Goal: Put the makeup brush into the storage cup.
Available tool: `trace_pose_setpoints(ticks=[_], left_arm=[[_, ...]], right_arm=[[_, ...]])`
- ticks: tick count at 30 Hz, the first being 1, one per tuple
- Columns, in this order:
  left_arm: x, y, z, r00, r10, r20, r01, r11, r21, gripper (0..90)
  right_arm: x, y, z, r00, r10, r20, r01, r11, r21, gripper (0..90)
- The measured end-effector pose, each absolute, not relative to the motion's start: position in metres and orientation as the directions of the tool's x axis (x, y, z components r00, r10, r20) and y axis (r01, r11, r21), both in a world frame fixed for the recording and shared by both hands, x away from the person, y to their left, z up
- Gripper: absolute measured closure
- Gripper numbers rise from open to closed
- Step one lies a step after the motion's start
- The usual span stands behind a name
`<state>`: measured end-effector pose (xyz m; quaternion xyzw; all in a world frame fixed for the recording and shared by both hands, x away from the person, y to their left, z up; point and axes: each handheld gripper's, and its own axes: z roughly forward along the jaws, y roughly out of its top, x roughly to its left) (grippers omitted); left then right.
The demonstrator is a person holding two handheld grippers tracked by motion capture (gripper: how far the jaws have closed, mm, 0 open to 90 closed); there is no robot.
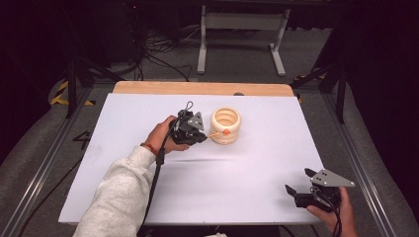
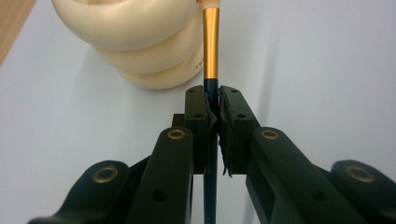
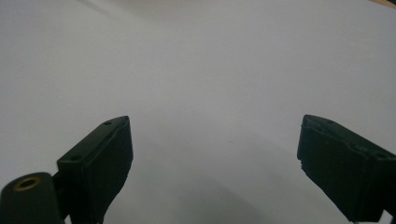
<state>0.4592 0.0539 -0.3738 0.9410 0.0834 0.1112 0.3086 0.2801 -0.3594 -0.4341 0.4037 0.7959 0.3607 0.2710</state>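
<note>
At the near right, the right gripper [image 1: 300, 190] rests with jaws wide apart over bare white table [image 1: 257, 182]. Farther off, left of centre, the left gripper [image 2: 215, 100] is clamped on a paintbrush [image 2: 211, 44], its tip at the cream ribbed pot [image 1: 226, 126]. It looks like a dipping or placing step; next the brush needs lifting over the rim.

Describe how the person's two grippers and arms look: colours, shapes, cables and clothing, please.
Both the left gripper and the right gripper are black, each with a grey three-cornered plate on top and a black cable trailing back. In the gripper views the jaws are blocky black bars with brass-coloured rivets. The left arm wears a light grey sleeve and a reddish wristband.
</note>
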Motion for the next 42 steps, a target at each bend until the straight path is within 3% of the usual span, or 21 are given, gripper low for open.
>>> trace_pose_setpoints(ticks=[16,42], left_arm=[[0.458,0.072,-0.359,0.938,0.309,0.157,0.113,-0.702,0.704,83.0],[0.462,0.082,-0.323,0.926,0.347,0.145,0.091,-0.582,0.808,83.0]], right_arm=[[0.28,-0.359,-0.434,-0.527,0.838,-0.14,0.447,0.414,0.793,11.1],[0.28,-0.36,-0.433,-0.527,0.838,-0.142,0.443,0.413,0.796,10.9]])
